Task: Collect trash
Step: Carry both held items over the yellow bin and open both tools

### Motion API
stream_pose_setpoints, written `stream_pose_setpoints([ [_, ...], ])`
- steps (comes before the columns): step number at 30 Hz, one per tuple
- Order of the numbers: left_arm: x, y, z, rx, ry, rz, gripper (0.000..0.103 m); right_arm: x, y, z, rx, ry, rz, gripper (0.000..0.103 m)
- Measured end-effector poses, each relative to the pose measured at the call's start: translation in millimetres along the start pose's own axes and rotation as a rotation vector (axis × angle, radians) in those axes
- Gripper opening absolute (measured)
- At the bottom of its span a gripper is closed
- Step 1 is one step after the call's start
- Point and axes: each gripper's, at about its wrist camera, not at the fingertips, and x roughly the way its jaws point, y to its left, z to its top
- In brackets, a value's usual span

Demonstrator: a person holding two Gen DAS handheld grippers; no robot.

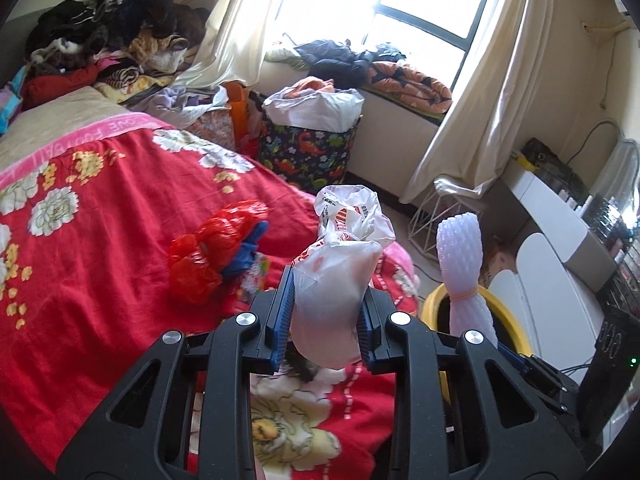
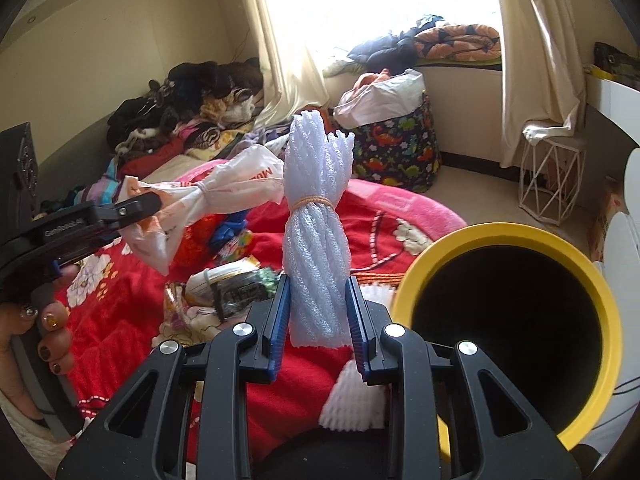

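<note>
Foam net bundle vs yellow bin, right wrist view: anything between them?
Nothing. In the right wrist view only red bedspread shows between the foam net bundle, clamped in the right gripper, and the yellow bin.

Left gripper (image 1: 326,312) and right gripper (image 2: 316,312), both clamped.

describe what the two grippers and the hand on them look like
Both the left gripper and the right gripper have black plastic linkage arms with silver round screws and blue ribbed finger pads. The left hand has dark, decorated nail polish.

red floral blanket (image 1: 100,240), dinosaur hamper (image 1: 308,152), perhaps clothes (image 1: 108,36)
</note>
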Motion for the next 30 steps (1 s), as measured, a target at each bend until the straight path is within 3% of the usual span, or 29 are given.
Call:
stream_pose_setpoints([
  [30, 7.3, -89.7, -13.8, 0.147, 0.02, -0.16, 0.021, -45.4, -93.6, -16.8, 0.186, -0.046, -0.192, 0.026],
])
